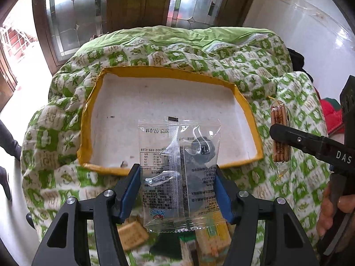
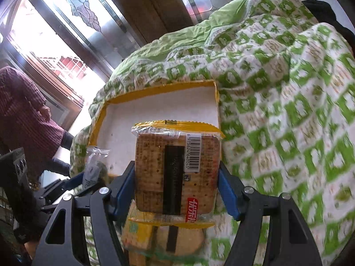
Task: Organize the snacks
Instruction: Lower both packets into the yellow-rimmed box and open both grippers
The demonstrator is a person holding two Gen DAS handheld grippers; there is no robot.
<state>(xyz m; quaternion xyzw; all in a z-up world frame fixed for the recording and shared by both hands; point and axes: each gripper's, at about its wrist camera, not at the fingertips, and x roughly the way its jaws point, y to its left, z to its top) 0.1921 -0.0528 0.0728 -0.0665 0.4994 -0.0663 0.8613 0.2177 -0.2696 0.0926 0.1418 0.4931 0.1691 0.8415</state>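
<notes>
Above green quilt (image 1: 255, 66), left gripper (image 1: 177, 184) clamps clear packet (image 1: 179, 173); right gripper (image 2: 177, 184) clamps cracker pack (image 2: 177, 173).

Green-and-white checked quilt (image 1: 255, 66) with leaf and flower motifs — plain lime green along its far edge. Yellow-rimmed box (image 1: 168, 72), white inside. Clear packet (image 1: 179, 173) with black print and dark contents. Yellow-ended cracker packet (image 2: 177, 173) — tan, speckled biscuit, black stripe, white barcode, red label. Blue pads on black grippers. Maroon ribbed sleeve (image 2: 24, 110).
</notes>
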